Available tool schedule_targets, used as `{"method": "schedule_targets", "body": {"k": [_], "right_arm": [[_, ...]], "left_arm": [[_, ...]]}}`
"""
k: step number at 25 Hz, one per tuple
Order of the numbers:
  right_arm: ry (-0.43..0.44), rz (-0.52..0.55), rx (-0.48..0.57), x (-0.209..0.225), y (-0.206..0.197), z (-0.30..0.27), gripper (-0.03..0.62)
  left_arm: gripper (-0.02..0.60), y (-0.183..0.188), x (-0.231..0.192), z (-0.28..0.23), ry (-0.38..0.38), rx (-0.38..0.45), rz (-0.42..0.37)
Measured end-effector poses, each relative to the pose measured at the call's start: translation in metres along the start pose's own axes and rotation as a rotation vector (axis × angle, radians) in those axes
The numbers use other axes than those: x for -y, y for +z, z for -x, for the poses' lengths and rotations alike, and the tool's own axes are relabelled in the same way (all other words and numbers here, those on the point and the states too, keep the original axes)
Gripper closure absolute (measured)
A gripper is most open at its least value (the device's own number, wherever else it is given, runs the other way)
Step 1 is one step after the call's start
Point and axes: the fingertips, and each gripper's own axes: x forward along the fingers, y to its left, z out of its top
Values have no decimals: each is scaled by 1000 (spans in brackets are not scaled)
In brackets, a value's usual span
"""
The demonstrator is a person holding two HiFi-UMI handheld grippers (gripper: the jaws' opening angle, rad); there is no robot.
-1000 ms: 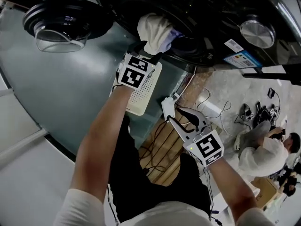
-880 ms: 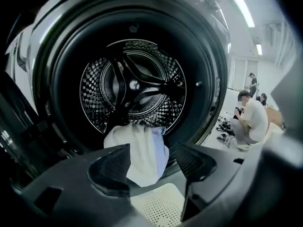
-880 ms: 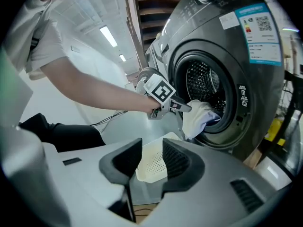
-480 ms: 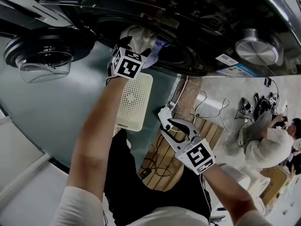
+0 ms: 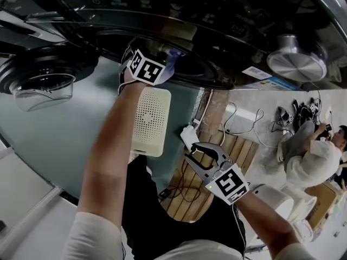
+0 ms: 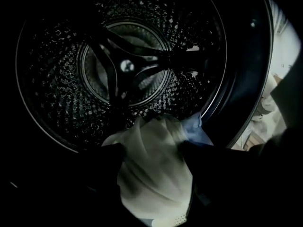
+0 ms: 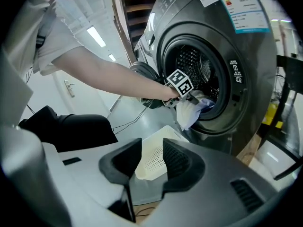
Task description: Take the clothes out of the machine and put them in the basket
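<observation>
**Left gripper at the drum mouth, white cloth between its spread jaws.**

The left gripper (image 6: 151,152) reaches into the opening of the washing machine (image 7: 246,79). Its jaws have just been opening and now stand wide, with a bunched white cloth (image 6: 154,188) lying between them (whether the pads still press on it cannot be told). A blue cloth (image 6: 196,129) lies just beside the white one, at the right of the drum (image 6: 123,65). In the right gripper view, the white cloth hangs over the lower lip of the opening, directly under the left gripper. The white perforated basket (image 5: 150,121) sits on the floor just below that opening, near the machine's front. The right gripper (image 7: 150,148) hangs well apart from the machine, its jaws spread with only air between them. The round door (image 5: 40,77) stands swung open at the left.
</observation>
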Motion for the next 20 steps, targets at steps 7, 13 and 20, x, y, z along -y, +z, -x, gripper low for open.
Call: {"method": "schedule_targets", "body": {"k": [7, 13, 20], "right_arm": [[10, -5, 0, 3, -5, 6, 474], [10, -17, -17, 5, -4, 5, 474], [17, -22, -20, 4, -1, 1, 474]], "left_arm": [[179, -12, 7, -21, -57, -61, 57], [266, -21, 12, -28, -42, -93, 78], [499, -19, 14, -14, -11, -77, 48]]}}
